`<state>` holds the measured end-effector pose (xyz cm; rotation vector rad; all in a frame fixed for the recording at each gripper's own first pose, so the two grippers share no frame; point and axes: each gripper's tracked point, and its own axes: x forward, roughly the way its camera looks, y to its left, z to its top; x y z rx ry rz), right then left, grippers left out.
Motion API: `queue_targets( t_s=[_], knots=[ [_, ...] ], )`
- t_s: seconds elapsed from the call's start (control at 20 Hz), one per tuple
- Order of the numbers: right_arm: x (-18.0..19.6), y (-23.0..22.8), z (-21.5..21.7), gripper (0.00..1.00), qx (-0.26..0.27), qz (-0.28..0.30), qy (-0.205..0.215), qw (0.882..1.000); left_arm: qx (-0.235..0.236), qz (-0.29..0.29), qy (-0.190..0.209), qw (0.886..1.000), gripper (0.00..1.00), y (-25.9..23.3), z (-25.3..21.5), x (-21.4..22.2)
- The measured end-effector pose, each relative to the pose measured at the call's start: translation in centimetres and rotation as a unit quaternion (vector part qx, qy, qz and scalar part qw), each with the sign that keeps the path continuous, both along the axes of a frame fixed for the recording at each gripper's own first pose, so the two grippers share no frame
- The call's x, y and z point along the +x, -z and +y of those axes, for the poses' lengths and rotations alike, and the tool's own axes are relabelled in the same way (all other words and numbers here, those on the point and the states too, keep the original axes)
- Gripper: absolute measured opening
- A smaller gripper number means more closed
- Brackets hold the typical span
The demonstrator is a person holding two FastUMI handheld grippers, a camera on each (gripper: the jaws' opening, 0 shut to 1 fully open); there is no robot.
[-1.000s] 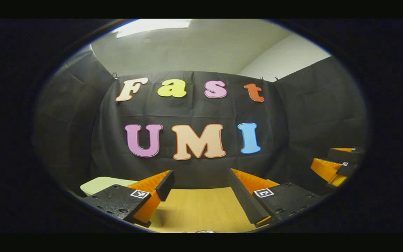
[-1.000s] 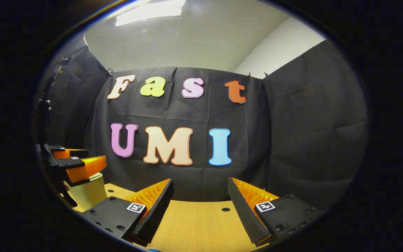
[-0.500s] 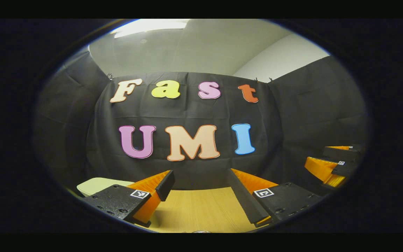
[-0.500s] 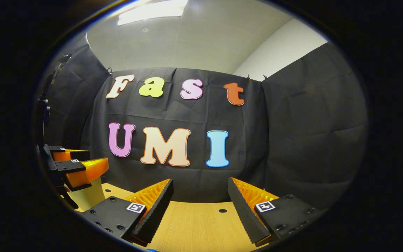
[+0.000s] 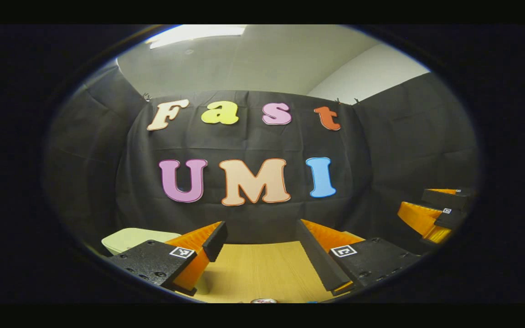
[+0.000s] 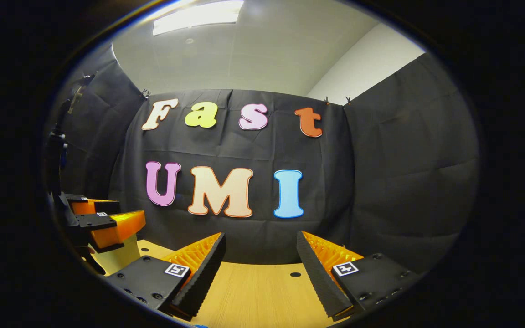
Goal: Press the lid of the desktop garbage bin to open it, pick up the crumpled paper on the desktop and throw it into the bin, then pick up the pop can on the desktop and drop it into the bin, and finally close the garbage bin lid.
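Both my grippers empty, jaws released: bin, pale, lid down, sits on the counter just left of my left gripper, under it in the right gripper view, so left is nearer than right gripper for the press.

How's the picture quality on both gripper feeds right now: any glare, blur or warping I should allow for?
Left gripper view: sharp, strong fisheye bending at the rim; ceiling light blown out; bin lid evenly lit. Right gripper view: sharp too, ceiling light glaring, far-left edge dim around the left gripper, tabletop evenly lit.
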<state>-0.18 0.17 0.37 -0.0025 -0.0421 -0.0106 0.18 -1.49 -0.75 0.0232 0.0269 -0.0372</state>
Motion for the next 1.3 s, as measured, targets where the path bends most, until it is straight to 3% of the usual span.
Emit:
queue_targets(
  t_s=[0.25,0.55,0.6,0.75,0.85,0.95,1.05,1.15,1.3],
  knots=[
    [0.7,0.1,0.6,0.98,0.005,-0.001,-0.014,1.0,0.006,-0.01,-0.006,1.0,0.93,-0.6,0.3,-0.2],
    [1.6,0.5,1.0,0.98,0.007,0.006,-0.03,1.0,0.005,-0.014,-0.021,1.0,0.65,-1.0,1.5,0.0],
    [1.8,0.5,1.3,0.98,0.007,0.006,-0.032,0.999,0.008,-0.012,-0.027,1.0,0.52,-0.9,2.0,-0.1],
    [2.3,0.5,2.4,0.98,0.003,0.005,-0.043,0.999,0.015,-0.008,-0.032,0.999,0.28,-0.7,3.0,0.1],
    [2.8,0.7,3.4,0.98,0.001,0.007,-0.05,0.999,0.02,-0.004,-0.041,0.999,0.23,-0.5,4.0,0.1],
    [2.9,0.7,4.3,0.98,0.003,0.008,-0.056,0.998,0.023,-0.001,-0.059,0.998,0.11,-0.4,5.7,0.0],
    [3.1,0.7,5.5,0.98,0.002,0.008,-0.063,0.998,0.019,-0.002,-0.049,0.999,0.0,-0.4,6.0,-0.3],
    [3.3,0.7,6.7,0.98,0.001,0.007,-0.068,0.998,0.022,0.005,-0.038,0.999,0.0,0.0,6.5,-0.5],
    [3.5,0.7,8.7,0.98,0.003,0.007,-0.075,0.997,0.027,0.012,-0.054,0.998,0.0,0.6,9.2,-0.8]
  ],
)
